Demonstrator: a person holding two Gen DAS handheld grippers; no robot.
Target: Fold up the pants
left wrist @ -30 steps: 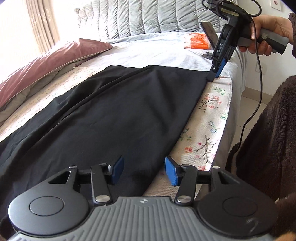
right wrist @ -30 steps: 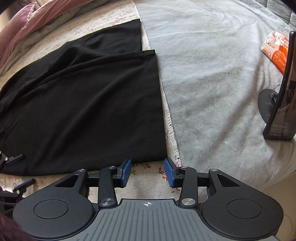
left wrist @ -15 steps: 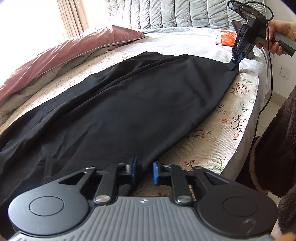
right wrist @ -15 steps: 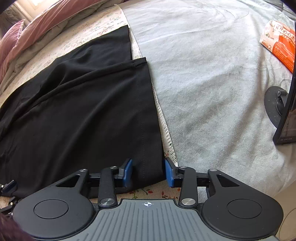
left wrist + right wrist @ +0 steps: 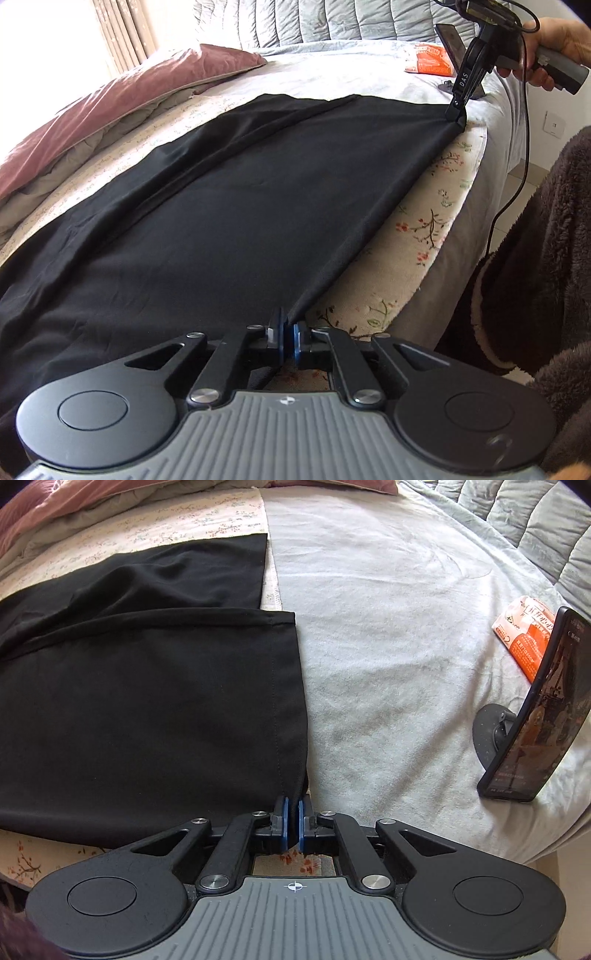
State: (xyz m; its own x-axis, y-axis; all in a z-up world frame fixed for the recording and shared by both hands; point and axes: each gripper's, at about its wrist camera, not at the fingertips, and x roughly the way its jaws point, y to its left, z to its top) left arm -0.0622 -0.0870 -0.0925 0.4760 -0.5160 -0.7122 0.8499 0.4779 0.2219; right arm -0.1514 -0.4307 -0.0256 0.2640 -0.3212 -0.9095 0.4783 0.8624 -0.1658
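Item: black pants (image 5: 229, 206), laid flat and lengthwise on a bed (image 5: 388, 635), legs side by side, the near long edge running along the mattress edge closest to the person. The hem ends reach the grey blanket (image 5: 399, 590); the rest lies on the floral sheet (image 5: 417, 236).

Left tool (image 5: 287, 334): has just been closing; blue pads now clenched on the near edge of the pants, with black fabric pinched between them.

Right tool (image 5: 293, 821): likewise just closed, pads clamped on the near hem corner of the front leg. In the left wrist view the same tool (image 5: 455, 119) bites the far corner, held by a hand (image 5: 554, 44) with a cable trailing down.

Reason for hold: both grips sit on the same long edge, one at each end, so the fabric between them draws into a straight line. Judged a preparation for carrying that edge across to the far leg, a lengthwise fold. Fold not yet made.

Handling note: thin, limp cloth; uneven lifting would likely let the middle sag and wrinkle.

Other contents: mauve pillow (image 5: 122, 107) at the far side; orange packet (image 5: 524, 642) and a phone on a stand (image 5: 535, 716) on the blanket, well apart from the pants; brown fleece sleeve (image 5: 546, 280) at the edge
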